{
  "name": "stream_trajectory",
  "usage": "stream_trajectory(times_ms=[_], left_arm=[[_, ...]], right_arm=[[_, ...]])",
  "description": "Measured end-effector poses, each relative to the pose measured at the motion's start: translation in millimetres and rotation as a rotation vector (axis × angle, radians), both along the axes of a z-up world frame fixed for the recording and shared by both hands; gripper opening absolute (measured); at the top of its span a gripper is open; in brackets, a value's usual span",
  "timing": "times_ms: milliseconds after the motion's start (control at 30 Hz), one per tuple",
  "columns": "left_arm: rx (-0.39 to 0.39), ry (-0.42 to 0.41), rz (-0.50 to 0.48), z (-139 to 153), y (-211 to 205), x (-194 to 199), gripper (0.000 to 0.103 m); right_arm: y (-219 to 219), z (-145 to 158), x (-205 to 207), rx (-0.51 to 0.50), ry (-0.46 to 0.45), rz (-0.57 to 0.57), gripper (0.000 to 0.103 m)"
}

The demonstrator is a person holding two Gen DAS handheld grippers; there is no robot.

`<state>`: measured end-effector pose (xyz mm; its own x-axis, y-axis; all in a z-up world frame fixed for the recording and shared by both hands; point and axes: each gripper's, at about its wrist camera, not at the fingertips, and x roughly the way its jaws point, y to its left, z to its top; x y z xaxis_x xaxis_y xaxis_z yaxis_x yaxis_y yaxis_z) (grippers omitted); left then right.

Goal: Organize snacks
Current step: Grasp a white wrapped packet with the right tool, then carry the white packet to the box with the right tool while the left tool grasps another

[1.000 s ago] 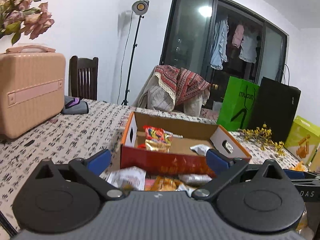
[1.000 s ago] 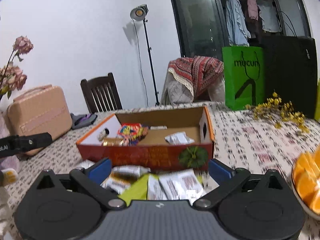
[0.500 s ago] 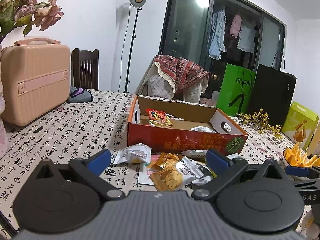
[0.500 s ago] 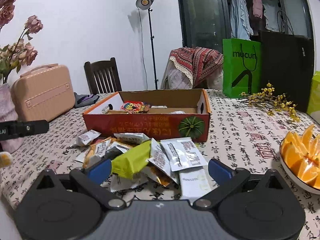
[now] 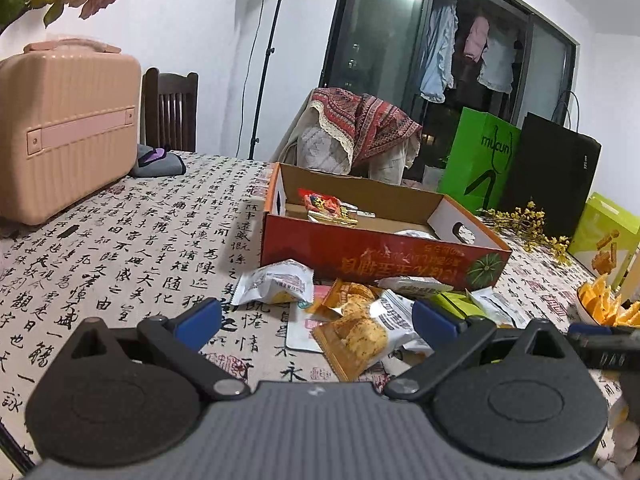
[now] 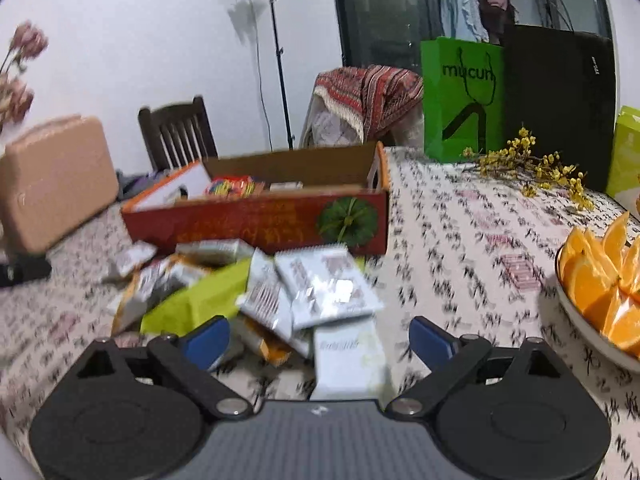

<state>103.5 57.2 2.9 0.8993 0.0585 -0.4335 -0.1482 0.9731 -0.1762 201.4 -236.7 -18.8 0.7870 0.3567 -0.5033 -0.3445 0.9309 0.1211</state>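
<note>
Hovering low over the desk [image 5: 120,240], the left gripper [image 5: 316,322] is seen with its blue fingers spread wide and nothing caught between them. Just ahead of it, an orange biscuit packet [image 5: 352,338] is found lying flat on the calligraphy-print cloth, with a white snack pouch [image 5: 276,282] resting a little further on, just in front of the red cardboard box [image 5: 380,258]. Inside that box, a colourful red wrapper [image 5: 324,206] is spotted near the left end, and a pale packet is glimpsed towards the right. Over on the other side, the right gripper [image 6: 320,338] is likewise held wide apart and empty, and the view is blurred. Directly between and before its fingers, a white sachet [image 6: 348,356] is laid on the cloth, overlapped at its far end by silvery white packets [image 6: 324,288], and a lime-green packet [image 6: 200,302] is piled just to the left of those. The whole heap of snacks is gathered on the desk right against the near wall of the box, whose green pumpkin picture is shown facing the camera. A plate of orange wedges [image 6: 600,280] is seen at the right edge, well apart from the heap. A pink case [image 5: 64,128] is stood on the desk's far left side, and a green shopping bag [image 6: 460,100] is set up behind the box.
</note>
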Motion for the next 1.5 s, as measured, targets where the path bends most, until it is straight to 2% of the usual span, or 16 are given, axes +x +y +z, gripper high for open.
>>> stream_trajectory(times_ms=[133,233,333,400,533,733,867,1033,1167,1267,1367,1433,1500], left_arm=[[-0.008,0.004,0.02,-2,2,8,0.103],[-0.008,0.013,0.026,-3,2,12,0.103],[-0.01,0.021,0.032,-5,3,14,0.103],[-0.004,0.028,0.032,-6,3,15,0.103],[-0.005,0.035,0.034,-6,4,17,0.103],[-0.005,0.052,0.005,-9,-6,25,0.103],[0.007,0.103,-0.073,-17,-18,37,0.103],[0.135,0.158,-0.125,-32,-41,51,0.103],[0.21,0.171,-0.141,-41,-51,64,0.103],[0.227,0.167,-0.134,-44,-53,73,0.103],[0.212,0.169,-0.144,-45,-52,83,0.102],[0.188,0.163,-0.161,-44,-51,85,0.096],[0.162,0.162,-0.176,-45,-49,85,0.075]], right_arm=[[15,6,28,-0.077,-0.039,0.014,0.092],[26,0,51,-0.107,0.001,0.036,0.076],[32,-11,67,-0.113,0.044,0.06,0.071],[31,-17,71,-0.086,0.068,0.066,0.059],[26,-16,65,-0.055,0.051,0.075,0.047],[14,-5,45,-0.015,-0.033,0.053,0.045],[4,2,31,0.01,-0.069,0.03,0.045],[-7,5,17,0.031,-0.089,0.014,0.045],[-9,3,12,0.03,-0.085,0.009,0.045],[-9,1,10,0.031,-0.078,0.009,0.045],[-8,-1,9,0.032,-0.074,0.01,0.045],[-7,-1,8,0.03,-0.074,0.013,0.045],[-6,-1,7,0.029,-0.075,0.016,0.045]])
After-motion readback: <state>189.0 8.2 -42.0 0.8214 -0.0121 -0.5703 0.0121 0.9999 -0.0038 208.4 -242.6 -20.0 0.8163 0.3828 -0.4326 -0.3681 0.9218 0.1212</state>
